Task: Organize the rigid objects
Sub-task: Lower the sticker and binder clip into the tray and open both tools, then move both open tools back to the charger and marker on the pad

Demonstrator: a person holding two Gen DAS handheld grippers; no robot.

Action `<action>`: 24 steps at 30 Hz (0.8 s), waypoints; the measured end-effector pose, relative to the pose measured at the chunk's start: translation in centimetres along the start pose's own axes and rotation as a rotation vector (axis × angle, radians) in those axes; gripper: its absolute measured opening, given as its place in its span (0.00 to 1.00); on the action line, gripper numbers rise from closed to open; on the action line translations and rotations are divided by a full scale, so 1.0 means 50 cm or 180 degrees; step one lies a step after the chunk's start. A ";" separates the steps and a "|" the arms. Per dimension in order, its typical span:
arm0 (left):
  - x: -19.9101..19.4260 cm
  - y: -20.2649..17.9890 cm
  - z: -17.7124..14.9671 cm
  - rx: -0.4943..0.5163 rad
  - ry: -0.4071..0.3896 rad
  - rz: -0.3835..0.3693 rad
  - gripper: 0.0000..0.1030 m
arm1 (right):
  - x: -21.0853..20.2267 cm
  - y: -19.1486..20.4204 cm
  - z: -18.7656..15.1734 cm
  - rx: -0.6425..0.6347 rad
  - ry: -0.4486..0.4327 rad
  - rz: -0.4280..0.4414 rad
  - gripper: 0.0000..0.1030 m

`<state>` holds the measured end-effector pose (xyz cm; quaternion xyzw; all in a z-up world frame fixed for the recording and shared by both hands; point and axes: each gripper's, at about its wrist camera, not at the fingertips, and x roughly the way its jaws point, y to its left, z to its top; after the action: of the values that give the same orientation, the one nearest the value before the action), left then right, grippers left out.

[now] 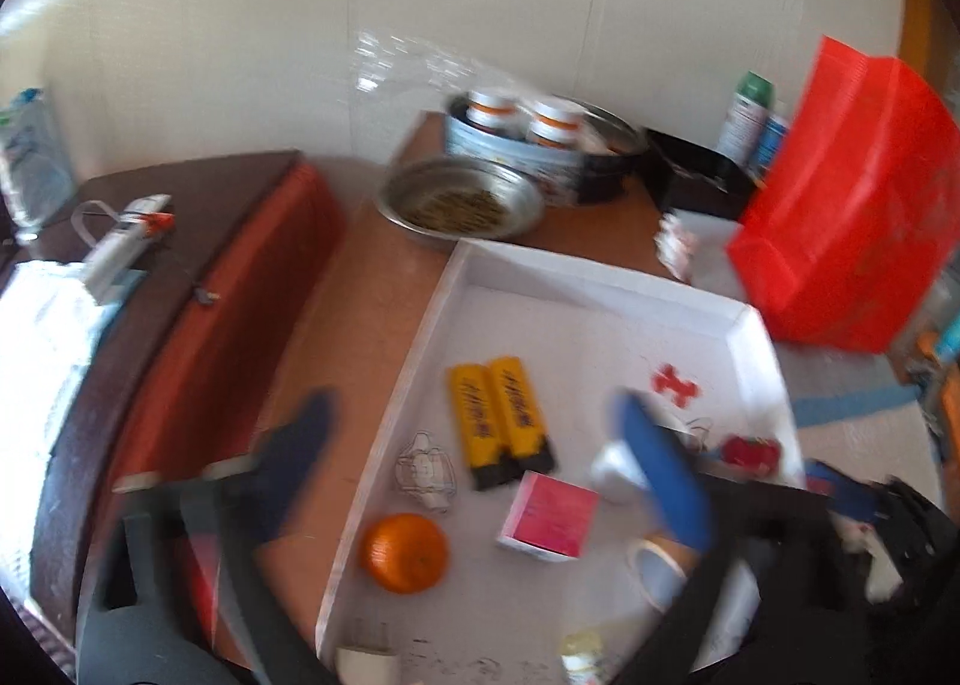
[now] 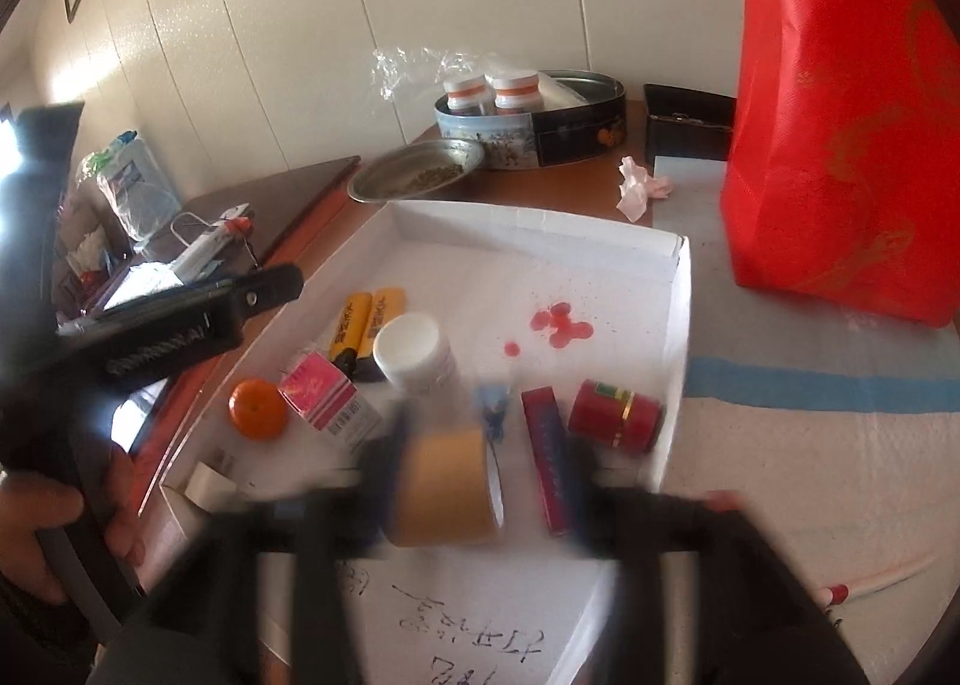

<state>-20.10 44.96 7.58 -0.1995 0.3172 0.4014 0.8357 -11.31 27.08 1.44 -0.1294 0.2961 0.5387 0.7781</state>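
A white shallow tray (image 1: 456, 277) (image 2: 672, 325) holds two yellow batteries (image 1: 501, 415) (image 2: 366, 319), a pink box (image 1: 549, 514) (image 2: 324, 394), an orange (image 1: 405, 553) (image 2: 258, 408), a white bottle (image 2: 420, 361), a roll of tan tape (image 2: 447, 490), a red tin (image 2: 618, 415) (image 1: 750, 452) and a dark red stick (image 2: 549, 460). My left gripper (image 1: 480, 463) is open, one blue finger left of the tray, the other over it. My right gripper (image 2: 480, 481) is blurred, its fingers either side of the tape roll.
A metal bowl (image 1: 462, 202) (image 2: 414, 175) and an oval tin with jars (image 1: 540, 145) (image 2: 528, 127) stand behind the tray. A red bag (image 1: 840, 205) (image 2: 840, 115) stands at the right. A dark wooden ledge with clutter (image 1: 150, 217) is at the left.
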 end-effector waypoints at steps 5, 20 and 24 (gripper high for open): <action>-0.008 0.018 -0.011 -0.0070 -0.0045 0.0328 1.00 | 0.002 -0.006 -0.006 0.0015 -0.0038 -0.0088 1.00; -0.155 -0.029 -0.055 0.0030 -0.0311 0.0238 1.00 | -0.092 0.002 -0.019 0.0018 -0.0352 -0.0079 1.00; -0.179 -0.067 -0.071 0.0203 -0.0306 0.0219 1.00 | -0.105 -0.027 -0.026 0.0056 -0.0372 -0.0133 1.00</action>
<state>-22.99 36.01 11.47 -0.1422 0.2959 0.4288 0.8417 -11.77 21.90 3.38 -0.0971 0.2521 0.5263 0.8063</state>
